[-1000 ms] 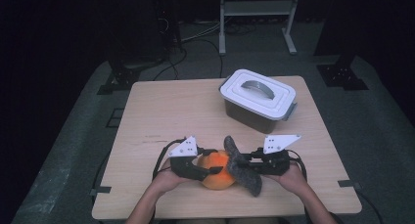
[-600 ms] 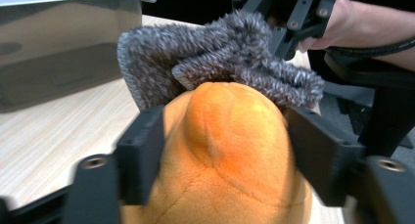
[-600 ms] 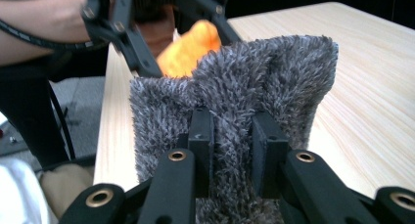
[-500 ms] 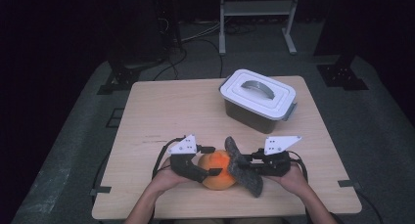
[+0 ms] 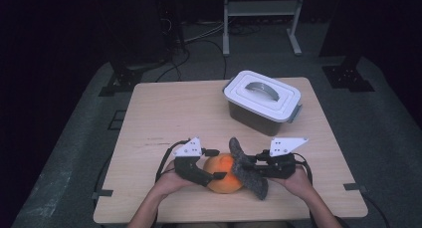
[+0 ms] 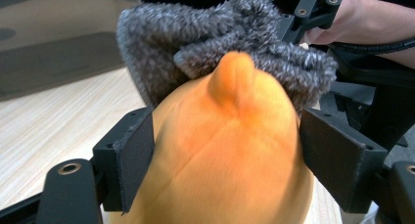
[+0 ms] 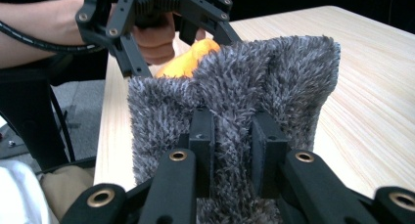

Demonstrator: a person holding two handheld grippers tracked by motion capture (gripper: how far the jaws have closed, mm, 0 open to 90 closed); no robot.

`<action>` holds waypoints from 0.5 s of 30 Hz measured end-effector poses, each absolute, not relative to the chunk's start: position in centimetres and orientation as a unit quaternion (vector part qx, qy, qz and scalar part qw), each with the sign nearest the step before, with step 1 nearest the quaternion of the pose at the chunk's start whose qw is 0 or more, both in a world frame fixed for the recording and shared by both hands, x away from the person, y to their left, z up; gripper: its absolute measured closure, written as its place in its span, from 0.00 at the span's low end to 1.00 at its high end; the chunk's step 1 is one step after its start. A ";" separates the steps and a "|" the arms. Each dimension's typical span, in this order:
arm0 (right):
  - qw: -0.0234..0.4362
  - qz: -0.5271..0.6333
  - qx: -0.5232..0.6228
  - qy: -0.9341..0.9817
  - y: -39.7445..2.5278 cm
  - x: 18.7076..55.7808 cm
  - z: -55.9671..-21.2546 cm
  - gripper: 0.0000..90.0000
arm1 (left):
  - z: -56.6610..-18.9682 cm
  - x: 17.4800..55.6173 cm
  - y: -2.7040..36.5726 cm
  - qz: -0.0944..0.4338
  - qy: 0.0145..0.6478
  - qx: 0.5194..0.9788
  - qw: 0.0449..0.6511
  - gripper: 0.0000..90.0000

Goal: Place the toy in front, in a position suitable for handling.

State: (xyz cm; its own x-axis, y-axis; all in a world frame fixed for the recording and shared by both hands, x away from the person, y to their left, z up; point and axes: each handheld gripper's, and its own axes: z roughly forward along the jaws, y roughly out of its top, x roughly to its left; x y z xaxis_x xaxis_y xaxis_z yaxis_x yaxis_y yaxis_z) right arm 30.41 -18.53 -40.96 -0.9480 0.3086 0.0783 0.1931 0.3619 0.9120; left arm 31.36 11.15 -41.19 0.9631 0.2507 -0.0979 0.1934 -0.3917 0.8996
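A round orange soft thing with a small nub rests near the table's front edge. My left gripper is shut on it, and in the left gripper view its jaws press both sides. A grey fuzzy cloth drapes against the orange thing's right side and over its tip. My right gripper is shut on that cloth, the pile bunched between its jaws. Beyond the cloth, the right gripper view shows the orange thing and the left gripper.
A white-lidded plastic box with a grey handle stands at the back right of the wooden table. A metal frame and cables lie on the dark floor behind. The person's forearms enter from the front edge.
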 end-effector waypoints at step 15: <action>0.062 0.549 0.148 0.820 -18.7 30.1 -40.6 0.83 | -41.5 31.3 10.8 0.038 0.134 0.828 0.543 0.35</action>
